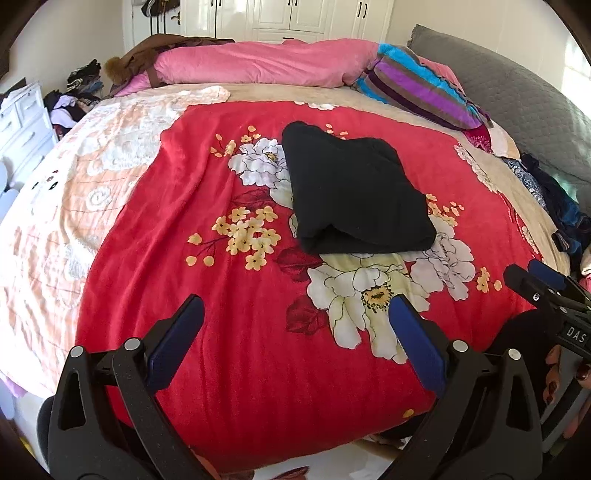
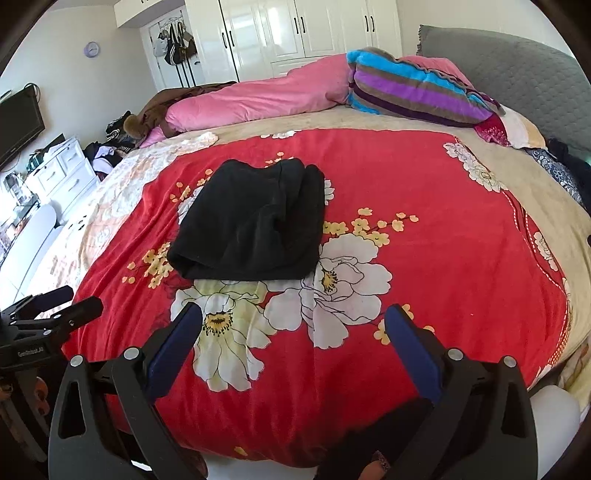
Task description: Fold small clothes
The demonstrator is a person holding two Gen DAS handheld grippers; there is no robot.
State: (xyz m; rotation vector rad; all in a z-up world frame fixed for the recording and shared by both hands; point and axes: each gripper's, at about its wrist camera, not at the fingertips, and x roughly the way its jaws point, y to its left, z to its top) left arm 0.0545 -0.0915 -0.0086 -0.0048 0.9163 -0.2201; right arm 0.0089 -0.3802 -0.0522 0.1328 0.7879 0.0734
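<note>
Bright, even daylight with glare on the glossy wardrobe doors (image 2: 284, 33), a blown-out patch at the right wall (image 1: 574, 79), soft shadow under the folded black garment (image 1: 354, 192), strong fisheye bending and dark corner vignetting.

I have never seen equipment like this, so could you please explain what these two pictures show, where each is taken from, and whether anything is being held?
There is no robot here: a person holds one two-finger clamp tool in each hand, and each tool carries a wide-angle camera looking forward along its fingers. One picture comes from the left hand-held gripper, the other from the right hand-held gripper; each also shows at the edge of the other's picture. Both are open and hold nothing. Ahead lies a bed covered by a red flowered blanket. On it rests a folded black garment, apart from both tools. Further back lie a pink duvet and a striped pillow. More clothes are heaped at the bed's right edge.
</note>
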